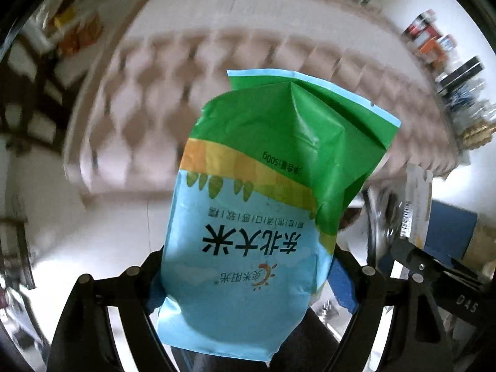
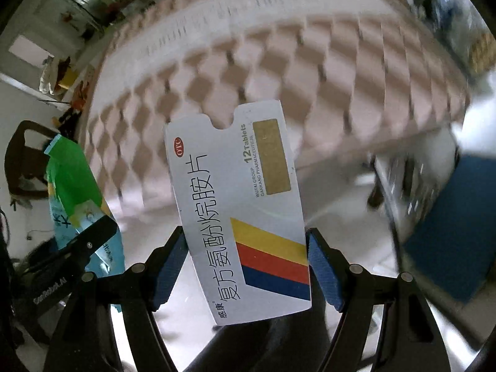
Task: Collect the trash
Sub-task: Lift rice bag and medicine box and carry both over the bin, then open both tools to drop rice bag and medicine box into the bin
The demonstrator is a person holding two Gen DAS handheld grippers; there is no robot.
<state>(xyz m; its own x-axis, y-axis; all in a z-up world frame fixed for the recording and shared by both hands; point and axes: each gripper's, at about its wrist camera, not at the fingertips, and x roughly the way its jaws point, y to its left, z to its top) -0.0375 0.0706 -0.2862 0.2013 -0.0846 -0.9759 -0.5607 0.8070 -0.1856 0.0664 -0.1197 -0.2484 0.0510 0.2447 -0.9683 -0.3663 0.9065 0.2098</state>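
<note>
Between the blue pads of the left gripper (image 1: 245,282), left wrist view: a rice bag (image 1: 257,204), light blue below, yellow band, green crumpled top. Pads press its lower sides; bag stands clear of any surface, top leaning toward 1 o'clock. Print reads upside down. Behind it, from 9 through 2 o'clock, a pink tufted sofa (image 1: 173,71), blurred. At 4 o'clock, the right gripper's black finger with the edge of the tablet box (image 1: 415,204) seen side-on. Shelved clutter (image 1: 446,62) at 2 o'clock, too smeared to name.

Right wrist view: right gripper (image 2: 248,269) clamped on a flat white tablet box (image 2: 245,214), pads against its two long edges. Box has yellow, red and blue stripes, a gold patch, a notched upper end pointing to 12 o'clock. Held in the air, floor pale below. Sofa (image 2: 310,71) fills 10 to 2 o'clock. At 8 o'clock, the left gripper (image 2: 77,248) with the green-and-blue bag (image 2: 73,186) in it, just beside. Blue panel (image 2: 458,226) at 3 to 4 o'clock, blurred.
</note>
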